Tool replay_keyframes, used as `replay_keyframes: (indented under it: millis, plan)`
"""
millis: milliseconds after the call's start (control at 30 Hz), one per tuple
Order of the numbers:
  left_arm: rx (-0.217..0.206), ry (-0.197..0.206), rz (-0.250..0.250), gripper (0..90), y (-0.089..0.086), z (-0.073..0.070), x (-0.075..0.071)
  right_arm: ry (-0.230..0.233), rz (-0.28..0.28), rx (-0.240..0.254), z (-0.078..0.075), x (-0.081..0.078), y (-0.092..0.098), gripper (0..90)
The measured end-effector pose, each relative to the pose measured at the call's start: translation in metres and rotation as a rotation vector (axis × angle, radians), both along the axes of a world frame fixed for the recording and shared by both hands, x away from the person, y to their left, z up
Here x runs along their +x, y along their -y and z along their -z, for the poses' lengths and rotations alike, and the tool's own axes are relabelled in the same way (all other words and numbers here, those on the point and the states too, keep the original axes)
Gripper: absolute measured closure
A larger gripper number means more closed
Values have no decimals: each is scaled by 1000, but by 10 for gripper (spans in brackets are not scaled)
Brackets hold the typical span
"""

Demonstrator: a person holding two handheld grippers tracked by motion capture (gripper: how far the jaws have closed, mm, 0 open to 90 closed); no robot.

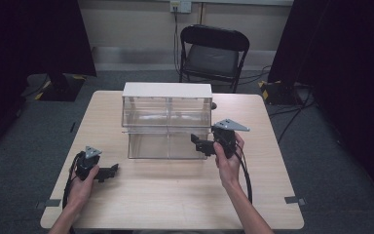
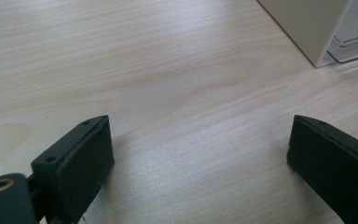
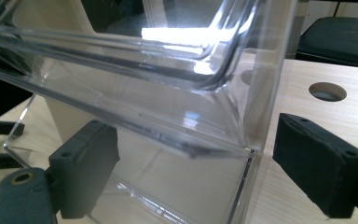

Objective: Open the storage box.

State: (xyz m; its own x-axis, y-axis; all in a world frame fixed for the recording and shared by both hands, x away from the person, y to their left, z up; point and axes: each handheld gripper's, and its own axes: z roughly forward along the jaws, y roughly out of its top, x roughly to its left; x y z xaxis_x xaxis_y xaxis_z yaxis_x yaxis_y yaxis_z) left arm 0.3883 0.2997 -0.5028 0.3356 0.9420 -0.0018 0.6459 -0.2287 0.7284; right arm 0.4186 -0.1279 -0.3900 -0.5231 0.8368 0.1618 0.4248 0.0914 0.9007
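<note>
The right gripper hangs with its jaws spread wide at the lower right corner of the clear acrylic drawer cabinet, one jaw in front of the transparent wall, the other just outside it. The cabinet stands mid-table; a squeeze on that slick edge could slip off or tip it backward. The left gripper, jaws also apart, rests on the wooden table, too far off to steady it.

A black folding chair stands beyond the pale wooden desk on grey carpet. Dark curtains, apparently, flank a light wall.
</note>
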Motion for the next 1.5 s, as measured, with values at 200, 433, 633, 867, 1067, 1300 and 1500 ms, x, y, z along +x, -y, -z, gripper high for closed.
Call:
replay_keyframes:
  millis: [200,433,633,867,1067,1300,1500]
  plan:
    - [1,0,0,66,0,0,0,5,11,12,2,-2,1,127]
    - [0,0,2,65,0,0,0,0,10,12,0,-1,2,127]
    - [1,0,2,66,0,0,0,-1,10,14,1,-1,2,126]
    - [1,0,2,65,0,0,0,0,10,14,1,-1,2,126]
    - [0,0,0,66,0,0,0,1,7,19,1,-1,3,126]
    - [0,0,2,66,0,0,0,0,10,20,1,-1,3,126]
    - [-1,0,0,65,0,0,0,1,7,19,1,-1,3,126]
